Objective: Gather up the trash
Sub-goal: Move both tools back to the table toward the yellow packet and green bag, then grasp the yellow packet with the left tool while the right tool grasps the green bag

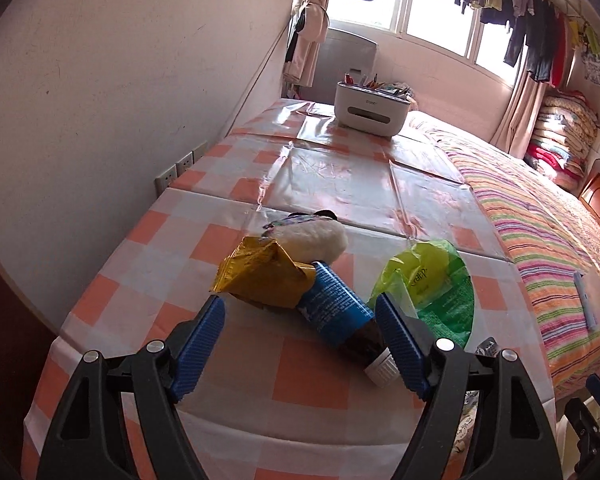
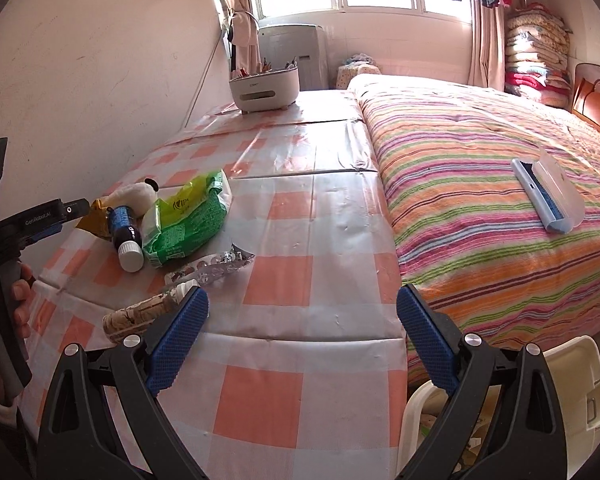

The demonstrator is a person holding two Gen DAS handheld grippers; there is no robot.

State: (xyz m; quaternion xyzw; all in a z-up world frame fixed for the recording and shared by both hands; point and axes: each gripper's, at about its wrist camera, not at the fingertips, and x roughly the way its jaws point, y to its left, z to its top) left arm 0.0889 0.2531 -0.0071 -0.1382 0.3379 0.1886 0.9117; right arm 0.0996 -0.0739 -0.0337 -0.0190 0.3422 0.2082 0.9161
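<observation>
Between the spread pads of the left gripper [image 1: 300, 316], a bottle [image 1: 340, 312] is seen lying — blue label, white cap, nothing clamped — on the checked table [image 1: 320, 176], beside a yellow wrapper [image 1: 260, 276]. The right gripper [image 2: 302, 306] is held wide open, empty.

From my right gripper [image 2: 302, 312], jaws wide apart, the tabletop [image 2: 320, 216] runs bare along its bed-side edge to the white organizer [image 2: 265, 89] at the far end. The wall-side near corner is crowded: bottle [image 2: 125, 236], green bag [image 2: 188, 220], foil wrapper [image 2: 216, 266], gold packet [image 1: 260, 276] and plush toy [image 1: 312, 240] lie touching, blocking passage there.
</observation>
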